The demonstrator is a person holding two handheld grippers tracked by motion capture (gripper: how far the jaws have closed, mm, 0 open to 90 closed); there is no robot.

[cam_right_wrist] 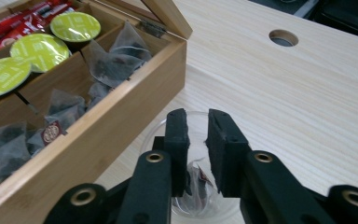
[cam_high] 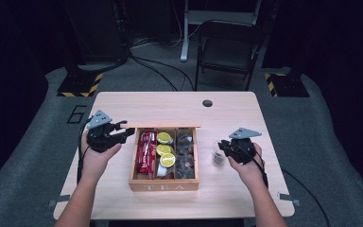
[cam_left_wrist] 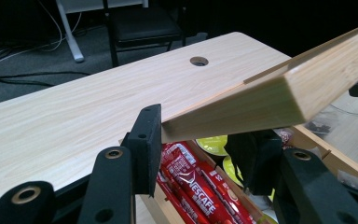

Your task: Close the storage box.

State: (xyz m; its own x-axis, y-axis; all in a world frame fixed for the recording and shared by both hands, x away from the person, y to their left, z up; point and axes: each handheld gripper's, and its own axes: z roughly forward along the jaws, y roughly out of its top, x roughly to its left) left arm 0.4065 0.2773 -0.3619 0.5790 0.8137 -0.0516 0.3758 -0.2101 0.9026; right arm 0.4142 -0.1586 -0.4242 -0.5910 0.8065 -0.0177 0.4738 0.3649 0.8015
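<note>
The high view looks forward and down from above the person's side, far enough back to take in the whole desk [cam_high: 227, 109], the floor around it and a folding chair [cam_high: 227, 47] at 12 o'clock. The left gripper view sits low and close behind its own jaws, facing across the desk toward the cable hole [cam_left_wrist: 199, 61] at 12 o'clock — the raised lid [cam_left_wrist: 279, 98] of the wooden tea box [cam_high: 164, 184] crosses from centre to 2 o'clock. The right gripper view is just as near, tilted down over a glass [cam_right_wrist: 200, 186] beside the box. All three share the box and the hole.
</note>
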